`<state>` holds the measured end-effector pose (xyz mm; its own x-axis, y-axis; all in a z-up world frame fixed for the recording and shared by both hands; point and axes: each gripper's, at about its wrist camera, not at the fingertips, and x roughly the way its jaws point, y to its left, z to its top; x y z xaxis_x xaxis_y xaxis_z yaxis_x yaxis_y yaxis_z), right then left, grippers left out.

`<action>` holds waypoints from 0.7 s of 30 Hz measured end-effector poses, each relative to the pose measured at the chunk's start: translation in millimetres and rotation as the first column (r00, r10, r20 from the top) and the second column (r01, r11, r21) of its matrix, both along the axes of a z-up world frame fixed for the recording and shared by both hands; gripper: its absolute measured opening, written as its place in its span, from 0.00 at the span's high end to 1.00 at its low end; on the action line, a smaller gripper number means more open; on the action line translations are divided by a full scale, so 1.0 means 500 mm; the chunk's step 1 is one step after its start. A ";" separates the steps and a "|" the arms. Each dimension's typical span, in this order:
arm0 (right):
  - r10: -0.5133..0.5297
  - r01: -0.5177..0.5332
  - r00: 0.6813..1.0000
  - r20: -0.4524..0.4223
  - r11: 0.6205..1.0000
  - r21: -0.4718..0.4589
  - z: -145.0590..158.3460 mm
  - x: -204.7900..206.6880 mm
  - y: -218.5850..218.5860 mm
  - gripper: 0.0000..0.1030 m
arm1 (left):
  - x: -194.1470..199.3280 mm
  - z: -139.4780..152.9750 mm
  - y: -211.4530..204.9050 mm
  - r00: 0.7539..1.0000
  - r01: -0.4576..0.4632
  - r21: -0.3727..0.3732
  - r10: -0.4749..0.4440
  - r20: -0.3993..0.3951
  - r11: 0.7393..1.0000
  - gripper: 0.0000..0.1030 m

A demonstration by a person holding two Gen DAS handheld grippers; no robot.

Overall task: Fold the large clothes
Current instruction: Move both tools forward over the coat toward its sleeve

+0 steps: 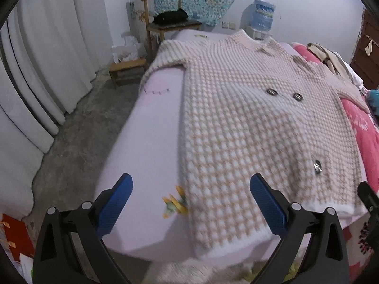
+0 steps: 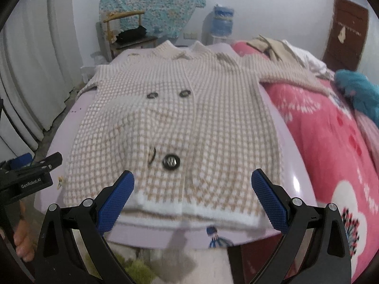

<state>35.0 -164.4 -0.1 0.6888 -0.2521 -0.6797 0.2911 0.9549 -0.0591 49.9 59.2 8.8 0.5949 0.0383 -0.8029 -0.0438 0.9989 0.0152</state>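
Observation:
A beige and white checked knit cardigan [image 1: 248,123] with dark buttons lies flat, front up, on a bed with a lilac sheet [image 1: 151,142]. Its collar points away from me and its white hem hangs at the near edge. It also shows in the right wrist view [image 2: 184,123]. My left gripper [image 1: 191,203] is open and empty, above the hem's left corner. My right gripper [image 2: 193,196] is open and empty, just above the hem's middle. The left gripper's body [image 2: 28,179] shows at the left of the right wrist view.
A pink flowered quilt [image 2: 331,142] covers the bed's right side, with a teal garment [image 2: 360,90] and beige clothes [image 2: 272,45] on it. White curtains [image 1: 35,71] hang at left. A wooden chair [image 1: 170,23], a small stool [image 1: 128,68] and a water dispenser [image 1: 260,16] stand behind.

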 end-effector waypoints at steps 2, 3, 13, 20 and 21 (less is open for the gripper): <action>0.015 -0.015 1.000 0.007 1.000 -0.026 0.007 0.022 0.004 0.08 | 0.015 0.001 0.011 1.000 0.003 0.003 -0.003 0.016 1.000 0.05; 0.027 -0.026 1.000 0.013 0.999 -0.032 0.011 0.035 0.006 0.08 | 0.021 0.003 0.016 1.000 0.009 -0.002 -0.009 0.024 1.000 0.05; 0.136 -0.132 0.989 0.066 0.989 -0.061 0.027 0.141 0.023 0.08 | 0.093 0.015 0.070 0.989 0.096 -0.158 -0.076 0.125 0.983 0.05; 0.258 -0.254 0.963 0.078 0.965 -0.059 0.031 0.235 0.055 0.08 | 0.152 0.020 0.101 0.988 0.090 -0.251 -0.056 0.141 0.964 0.05; 0.270 -0.266 0.959 0.080 0.962 -0.055 0.032 0.243 0.058 0.08 | 0.157 0.018 0.105 0.988 0.090 -0.257 -0.054 0.144 0.962 0.05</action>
<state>156.4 -135.2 15.7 0.7906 -0.0776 -0.6073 0.0304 0.9957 -0.0877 128.3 111.6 17.6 0.6913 -0.2091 -0.6917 0.0444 0.9677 -0.2481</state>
